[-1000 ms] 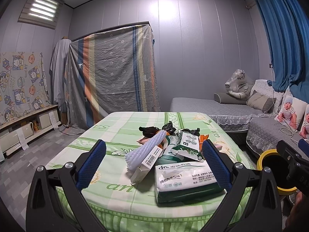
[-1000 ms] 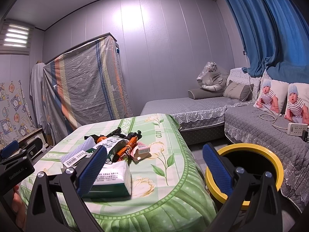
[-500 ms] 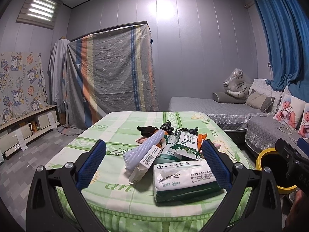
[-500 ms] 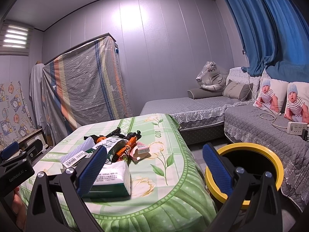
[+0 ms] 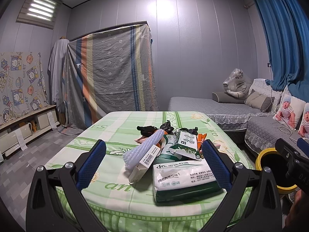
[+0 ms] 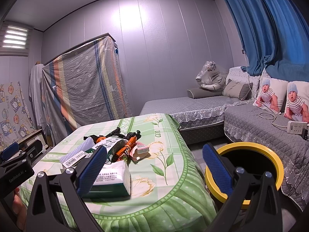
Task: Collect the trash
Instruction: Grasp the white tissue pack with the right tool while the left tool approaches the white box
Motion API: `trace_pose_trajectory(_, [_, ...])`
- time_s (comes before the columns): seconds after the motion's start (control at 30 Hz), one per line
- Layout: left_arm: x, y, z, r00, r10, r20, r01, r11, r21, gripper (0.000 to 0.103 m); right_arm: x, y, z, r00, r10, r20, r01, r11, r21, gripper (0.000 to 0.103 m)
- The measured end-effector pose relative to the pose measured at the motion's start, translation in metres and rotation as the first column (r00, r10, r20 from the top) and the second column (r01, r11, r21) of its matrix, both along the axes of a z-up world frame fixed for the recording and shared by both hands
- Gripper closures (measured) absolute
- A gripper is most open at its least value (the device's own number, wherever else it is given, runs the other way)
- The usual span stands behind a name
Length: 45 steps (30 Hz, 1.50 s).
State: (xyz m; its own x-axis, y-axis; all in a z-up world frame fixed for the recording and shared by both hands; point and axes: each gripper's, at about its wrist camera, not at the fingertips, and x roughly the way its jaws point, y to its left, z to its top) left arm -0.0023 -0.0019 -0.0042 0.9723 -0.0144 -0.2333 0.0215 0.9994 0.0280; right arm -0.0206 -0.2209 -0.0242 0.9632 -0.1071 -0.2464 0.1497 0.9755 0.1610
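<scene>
Grey-panelled room, with a bench (image 5: 115, 127) under a green floral cloth as the landmark. Left of the bench, a striped sheet (image 5: 112, 73) draped over tall furniture. On the bench, from left to right: a white ridged foam sleeve (image 5: 143, 147) leaning on a small barcode box (image 5: 144, 162), a green-and-white tissue pack (image 5: 183, 177) at the near edge, black bags (image 5: 154, 128) and an orange wrapper (image 6: 125, 147) behind it, a pink packet (image 6: 140, 151) at the heap's right. Left claw (image 5: 152, 166) released, blue pads spread wide around the near end of the heap — touching nothing. Right of the bench, on the floor, a yellow-rimmed bin (image 6: 249, 147). Right claw (image 6: 153, 165) likewise released, one pad in front of the tissue pack, the other over the bin's rim — empty. Beyond the bin, a grey sofa (image 6: 251, 119).
</scene>
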Motion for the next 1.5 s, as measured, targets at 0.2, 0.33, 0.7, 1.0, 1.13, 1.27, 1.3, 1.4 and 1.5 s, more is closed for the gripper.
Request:
trace_pose_trajectory(0.2, [0.001, 0.002, 0.0, 1.0, -0.014, -0.005, 0.014, 1.0, -0.008, 0.008, 0.001, -0.002, 0.003, 1.0, -0.002, 0.011, 0.002, 1.0, -0.003, 0.007])
trace_pose_trajectory(0.33, [0.011, 0.015, -0.003, 0.993, -0.105, -0.054, 0.103, 0.994, -0.037, 0.008, 0.013, -0.012, 0.004, 0.994, 0.106, 0.026, -0.105, 0.993, -0.052, 0.007])
trace_pose_trajectory(0.7, [0.054, 0.084, -0.033, 0.896, -0.382, -0.225, 0.323, 0.91, -0.259, 0.008, 0.113, 0.023, -0.036, 0.603, 0.707, -0.369, -0.796, 0.565, -0.219, 0.007])
trace_pose_trajectory(1.0, [0.063, 0.088, -0.056, 0.871, -0.412, -0.266, 0.39, 0.911, -0.134, 0.008, 0.171, 0.052, -0.068, 0.374, 0.713, -0.593, -0.927, 0.295, -0.23, 0.007])
trace_pose_trajectory(1.13, [0.082, 0.088, -0.061, 0.863, -0.385, -0.328, 0.372, 0.922, -0.105, 0.008, 0.182, 0.056, -0.074, 0.274, 0.729, -0.627, -0.962, 0.217, -0.168, 0.007])
trace_pose_trajectory(1.27, [0.094, 0.101, -0.064, 0.851, -0.414, -0.322, 0.354, 0.907, -0.229, 0.008, 0.19, 0.061, -0.078, 0.203, 0.741, -0.64, -0.979, 0.161, -0.124, 0.007])
trace_pose_trajectory(1.3, [0.098, 0.104, -0.064, 0.85, -0.413, -0.328, 0.342, 0.905, -0.254, 0.008, 0.193, 0.063, -0.079, 0.189, 0.745, -0.639, -0.982, 0.156, -0.108, 0.007])
trace_pose_trajectory(1.4, [0.104, 0.104, -0.064, 0.863, -0.362, -0.351, 0.299, 0.928, -0.223, 0.008, 0.196, 0.067, -0.081, 0.152, 0.752, -0.642, -0.988, 0.132, -0.078, 0.007])
trace_pose_trajectory(1.5, [0.108, 0.099, -0.063, 0.868, -0.345, -0.357, 0.314, 0.938, -0.143, 0.008, 0.202, 0.071, -0.082, 0.128, 0.762, -0.635, -0.991, 0.129, -0.045, 0.007])
